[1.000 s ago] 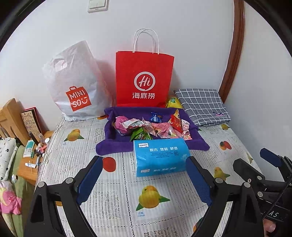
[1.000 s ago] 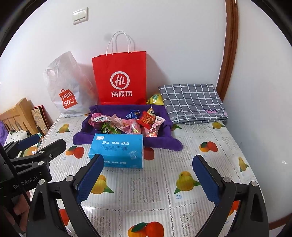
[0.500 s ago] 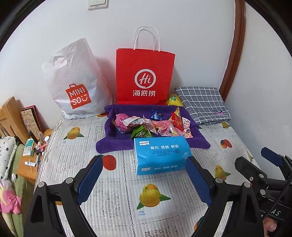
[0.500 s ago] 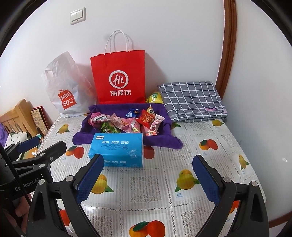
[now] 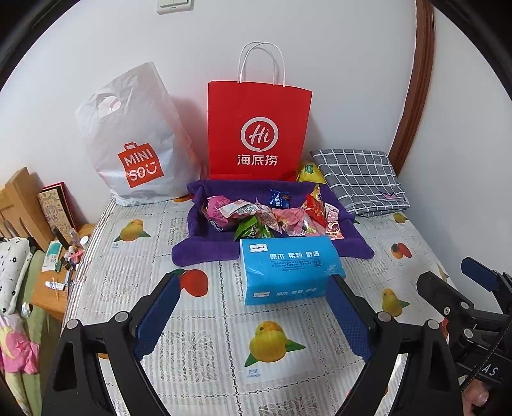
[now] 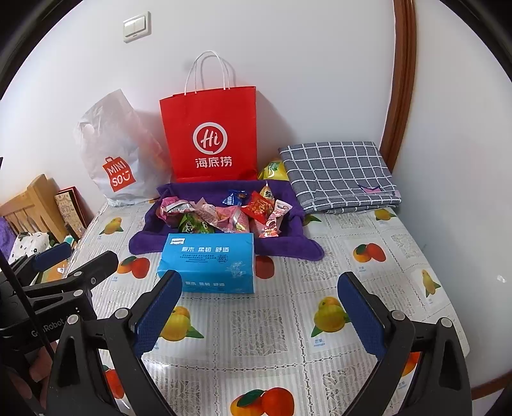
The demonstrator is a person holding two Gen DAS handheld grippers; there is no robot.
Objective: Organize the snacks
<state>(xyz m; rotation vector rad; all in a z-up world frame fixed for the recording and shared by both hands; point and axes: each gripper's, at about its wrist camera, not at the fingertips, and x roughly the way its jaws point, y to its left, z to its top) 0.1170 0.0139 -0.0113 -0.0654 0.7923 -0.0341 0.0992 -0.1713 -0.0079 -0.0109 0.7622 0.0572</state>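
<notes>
White walls close off a corner behind the table [image 5: 204, 323], whose cloth is printed with fruit. We see the snacks [image 5: 272, 214] heaped in a purple fabric tray [image 5: 198, 252] near the back of the table; the wrappers overlap so much that we cannot count them or read most labels. A blue tissue pack [image 5: 288, 272] lies just in front of the tray and hides its front edge and the nearest packets. Behind the tray stand a red paper bag [image 5: 259, 131] and a white Miniso bag [image 5: 134, 140], and between the red bag and a folded checked cloth [image 5: 358, 179] a yellow packet [image 6: 272, 169] is mostly covered.

We hold the left gripper [image 5: 252, 313] with jaws spread wide and empty, the tissue pack framed between them. The right gripper [image 6: 259, 307] is likewise wide and holds nothing.

Only the left view shows the cluttered wooden ledge [image 5: 54, 288] beside the table with small tubes we cannot identify. Only the right view shows the table's right edge and the full light switch [image 6: 137, 27].
</notes>
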